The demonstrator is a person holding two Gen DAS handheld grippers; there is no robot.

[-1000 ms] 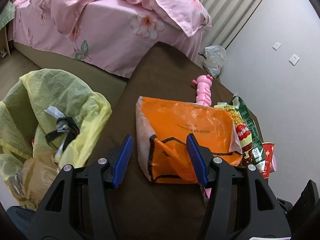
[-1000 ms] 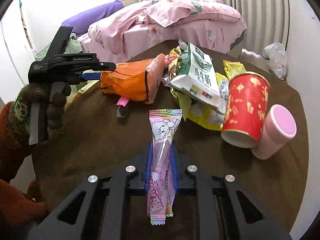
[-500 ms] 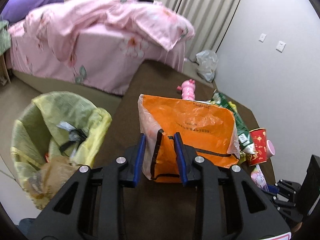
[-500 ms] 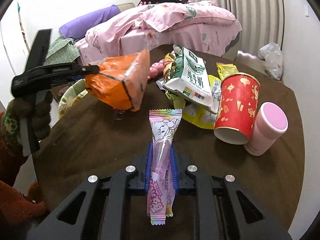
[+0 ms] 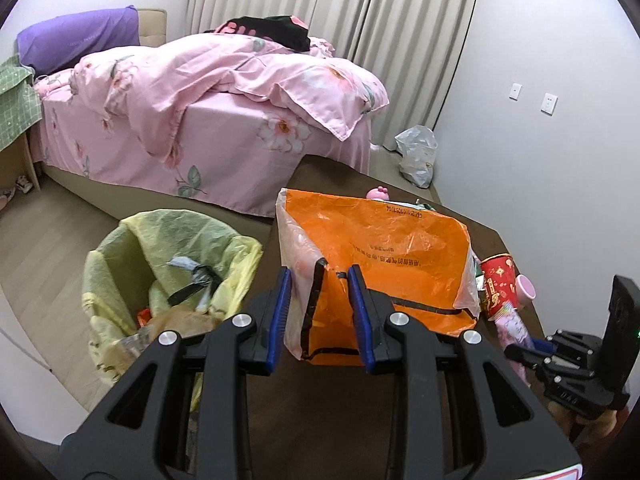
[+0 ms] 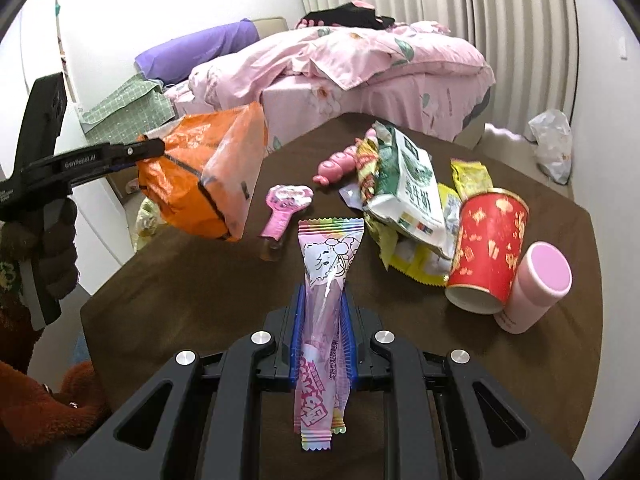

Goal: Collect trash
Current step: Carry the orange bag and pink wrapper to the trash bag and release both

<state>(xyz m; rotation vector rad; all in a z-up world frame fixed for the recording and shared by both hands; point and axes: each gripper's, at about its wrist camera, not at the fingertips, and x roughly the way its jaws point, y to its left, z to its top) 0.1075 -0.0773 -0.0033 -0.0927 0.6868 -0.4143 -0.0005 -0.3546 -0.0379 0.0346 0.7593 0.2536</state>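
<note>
Trash run looks midway: the left gripper (image 5: 320, 312) is clamped on a fold of the orange bag (image 5: 384, 256), which hangs clear above the left edge of the brown table (image 6: 200, 300), close to the bin with the yellow liner (image 5: 160, 264) on the floor beside that edge. Its jaws have just been closing, and the bag's fold sits pinched between them. The right gripper (image 6: 322, 328) is squeezed onto a pink candy wrapper (image 6: 326, 280), held low over the near edge of the table.

What I'd worry about: that bag is slippery plastic held by one thin fold, so a quick swing toward the bin could let it slide out and land on the floor. It's also wide and floppy, so it could catch the liner's rim and drape over instead of dropping in. Still on the table toward the right edge: a red cup (image 6: 486, 248), a pink cup (image 6: 536, 286) and snack packets (image 6: 404, 196).
</note>
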